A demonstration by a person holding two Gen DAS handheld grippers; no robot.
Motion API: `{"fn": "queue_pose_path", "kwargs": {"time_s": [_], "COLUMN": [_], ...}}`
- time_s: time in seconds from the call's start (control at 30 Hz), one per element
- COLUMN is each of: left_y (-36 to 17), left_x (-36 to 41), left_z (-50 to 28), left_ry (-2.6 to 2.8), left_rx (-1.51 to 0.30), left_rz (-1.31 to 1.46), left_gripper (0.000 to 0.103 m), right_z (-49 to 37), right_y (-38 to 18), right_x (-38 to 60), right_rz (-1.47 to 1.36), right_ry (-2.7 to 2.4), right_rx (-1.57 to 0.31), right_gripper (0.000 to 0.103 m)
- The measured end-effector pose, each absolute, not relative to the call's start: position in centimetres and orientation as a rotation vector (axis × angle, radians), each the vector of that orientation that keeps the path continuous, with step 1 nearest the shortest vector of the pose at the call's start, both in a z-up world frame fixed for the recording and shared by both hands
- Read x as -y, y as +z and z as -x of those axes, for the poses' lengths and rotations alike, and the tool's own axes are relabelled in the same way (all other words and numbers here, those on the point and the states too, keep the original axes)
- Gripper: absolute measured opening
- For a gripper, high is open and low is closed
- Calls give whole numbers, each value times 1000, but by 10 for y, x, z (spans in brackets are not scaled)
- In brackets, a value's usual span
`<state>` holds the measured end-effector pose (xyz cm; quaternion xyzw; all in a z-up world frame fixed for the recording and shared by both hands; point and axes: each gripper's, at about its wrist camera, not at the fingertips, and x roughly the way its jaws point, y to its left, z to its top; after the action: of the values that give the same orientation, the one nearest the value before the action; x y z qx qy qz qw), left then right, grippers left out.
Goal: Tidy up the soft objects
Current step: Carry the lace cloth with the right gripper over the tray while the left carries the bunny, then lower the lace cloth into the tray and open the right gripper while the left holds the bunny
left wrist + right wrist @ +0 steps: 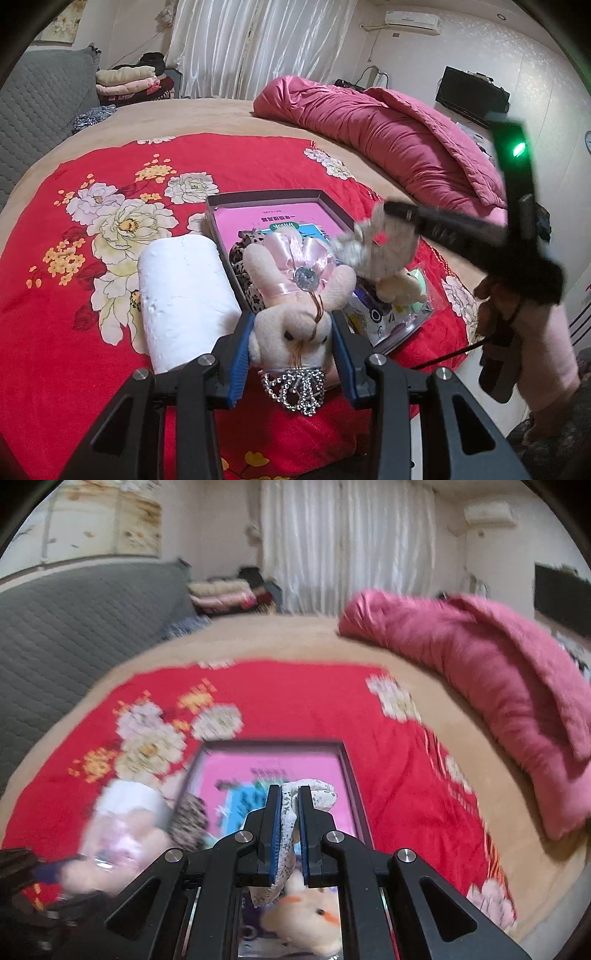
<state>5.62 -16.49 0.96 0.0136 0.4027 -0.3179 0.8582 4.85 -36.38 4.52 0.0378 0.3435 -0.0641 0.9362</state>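
Tongs first: the left tongs stand at a middling width with their blue ribbed pads pressed on either side of the head of a cream plush rabbit with a pink satin bow and a round glittery gem. A small beaded silver crown charm hangs under the rabbit's chin, between the black finger frames.

The right tongs are pinched nearly shut on a flat, nubbly grey-white fabric piece, which sticks out above and below the pads. Beneath them lies a pale cream plush animal with orange cheeks, blurred.

Just left of the rabbit, a thick white cylindrical roll with a dimpled soft surface lies on the bed. Behind the rabbit sits a shallow grey rectangular cardboard box lid with thin upright walls, holding a pink printed booklet and a leopard-print fabric item. To the right, a clear plastic packet holds small pastel things.

All of it rests on a red floral cloth spread over a tan bed. The cloth is bare toward its left and far edges. A rumpled rose-pink quilt fills the far right side.
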Motion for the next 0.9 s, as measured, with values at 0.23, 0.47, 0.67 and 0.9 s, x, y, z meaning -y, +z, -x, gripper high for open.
{"fn": "queue_pose_path", "kwargs": {"time_s": [0.23,0.47,0.67,0.9], "left_y": [6,4,4,5], "left_x": [170,173,175,181], "left_z": [-58,-60,-61,-64], "left_ry": [-675,-670,-662,-652], "left_rx": [-853,-861,-856,-859], "left_rz": [-42,-46,-43,-42], "left_gripper": [41,41,41,41], "right_z": [-43,-53,-66,-68], "right_y": [2,-19,-31,-35], "right_x": [377,382,385,383], "right_rz": [-78,-60,-84,-81], "right_ry": [-203,-222,-230,-225], "right_rx": [-810,-859,-905,-916], "right_gripper": [8,8,8,19]}}
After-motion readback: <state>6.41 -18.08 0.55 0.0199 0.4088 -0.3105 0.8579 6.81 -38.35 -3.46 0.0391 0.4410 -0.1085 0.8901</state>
